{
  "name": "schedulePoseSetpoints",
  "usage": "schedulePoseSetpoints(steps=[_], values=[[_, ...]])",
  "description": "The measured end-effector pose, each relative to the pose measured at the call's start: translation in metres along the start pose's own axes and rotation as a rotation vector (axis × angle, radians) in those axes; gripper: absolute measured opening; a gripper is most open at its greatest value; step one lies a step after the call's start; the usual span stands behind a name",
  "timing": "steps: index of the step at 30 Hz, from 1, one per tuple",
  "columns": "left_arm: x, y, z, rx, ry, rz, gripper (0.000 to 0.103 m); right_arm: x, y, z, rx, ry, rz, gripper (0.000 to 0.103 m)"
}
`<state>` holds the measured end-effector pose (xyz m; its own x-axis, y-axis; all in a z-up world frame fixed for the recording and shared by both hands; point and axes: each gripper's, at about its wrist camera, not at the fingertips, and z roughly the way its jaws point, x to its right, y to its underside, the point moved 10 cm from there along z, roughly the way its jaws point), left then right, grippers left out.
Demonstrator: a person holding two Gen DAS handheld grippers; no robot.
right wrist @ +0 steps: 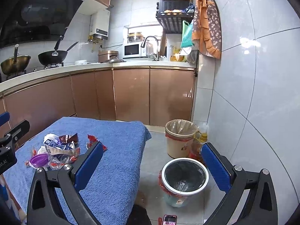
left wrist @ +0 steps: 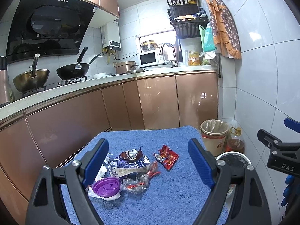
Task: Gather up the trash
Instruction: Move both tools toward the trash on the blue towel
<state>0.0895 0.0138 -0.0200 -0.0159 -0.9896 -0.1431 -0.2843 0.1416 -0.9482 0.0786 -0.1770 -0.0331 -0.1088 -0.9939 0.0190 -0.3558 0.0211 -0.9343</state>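
The left gripper, black-framed with blue ribbed pads, hangs above the blue terry towel with its jaws spread wide and nothing between them. Below it, towards the towel's left side, lies a heap of trash: a round purple plastic lid, a flattened white-and-blue carton, a torn dark brown wrapper and a crumpled clear plastic bag. A red snack wrapper lies just right of the heap, apart from it. The right gripper, likewise wide open and empty, is held past the towel's right edge, over the grey floor tiles. Beneath it stands a white-rimmed bin with a black liner; a beige bin with a clear liner stands behind it, near the copper-coloured cabinet doors.
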Motion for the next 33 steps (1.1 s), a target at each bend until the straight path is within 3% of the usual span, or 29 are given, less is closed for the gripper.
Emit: schedulePoseSetpoints(steps=[20, 27, 33], values=[[-0.004, 0.01, 0.005, -0.049, 0.045, 0.021, 0.086, -0.012, -0.01, -0.002, 0.015, -0.007, -0.013, 0.103], [-0.005, 0.027, 0.016, -0.089, 0.086, 0.037, 0.086, -0.02, -0.01, 0.006, -0.007, -0.023, -0.009, 0.103], [-0.028, 0.054, 0.033, -0.153, 0.135, 0.002, 0.086, -0.04, 0.0, 0.024, -0.062, -0.071, -0.028, 0.103]])
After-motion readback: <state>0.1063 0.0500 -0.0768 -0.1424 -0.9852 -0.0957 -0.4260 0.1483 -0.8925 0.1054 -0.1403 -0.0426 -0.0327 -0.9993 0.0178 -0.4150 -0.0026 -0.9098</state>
